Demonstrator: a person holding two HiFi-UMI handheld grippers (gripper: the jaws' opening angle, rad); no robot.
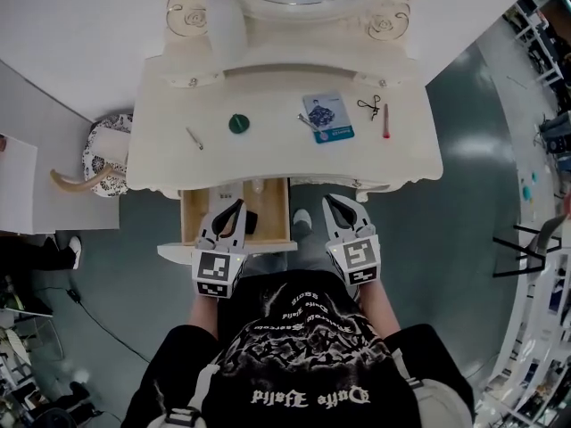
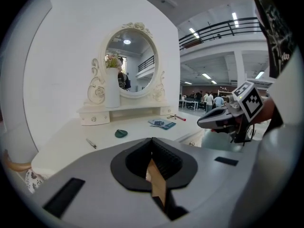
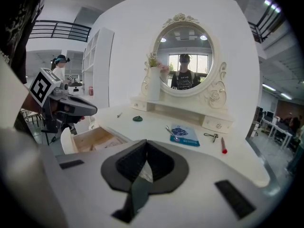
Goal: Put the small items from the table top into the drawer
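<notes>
Several small items lie on the white dressing table [image 1: 268,154]: a thin metal piece [image 1: 194,138], a green round lid [image 1: 238,123], a blue packet [image 1: 327,116] with a metal tool [image 1: 307,122] beside it, small black scissors [image 1: 371,106] and a red pen [image 1: 385,121]. The wooden drawer [image 1: 190,217] below the table's front edge stands pulled out. My left gripper [image 1: 237,205] hovers over the drawer, jaws together, nothing in them. My right gripper [image 1: 330,200] is to the drawer's right, short of the table's edge, also shut and empty.
A tall white vase [image 1: 225,23] with flowers and an oval mirror [image 3: 186,65] stand at the back of the table. A patterned stool [image 1: 105,150] is at the left. My own legs and a shoe [image 1: 302,218] are below the table front.
</notes>
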